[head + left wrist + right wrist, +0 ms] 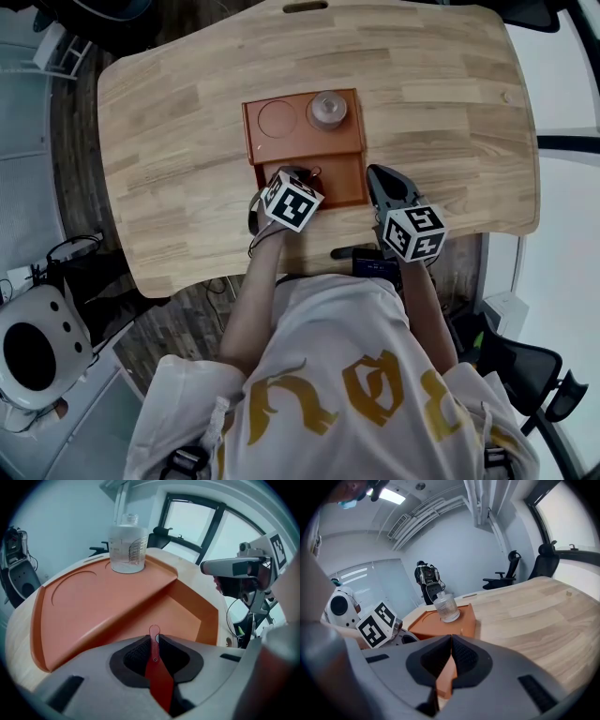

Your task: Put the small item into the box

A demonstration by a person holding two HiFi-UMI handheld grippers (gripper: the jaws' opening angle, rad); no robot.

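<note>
Bench (187,122): pale wood, carries everything.

Box (300,148): orange and stepped. It has a raised shelf on the far side and a sunken compartment (185,616) on the near side. The compartment lies directly ahead of and below the left jaws, and it is open and bare. This is likely the drop spot, since the shelf is given over to round seats.

Right gripper (451,641): parked just off the box's right wall, low over the bench. The jaws are pressed together at the tips with nothing pinched there. The orange sliver in the gap beneath reads as the box wall beyond. It looks kept close but out of the left gripper's way. Whether it braces the box, cannot tell.

Left gripper (154,637): poised at the near edge of the compartment. The jaws are clamped on the red tag.

Bottle (126,543): clear glass and upright, on the shelf well ahead of the left jaws and left of their line. It sits clear of the drop path.

Red tag (158,679): thin, flat and held on edge. Its rounded end pokes past the jaw tips toward the compartment. Not yet in the box. Held by its flat faces, it should fall straight when the jaws part.
</note>
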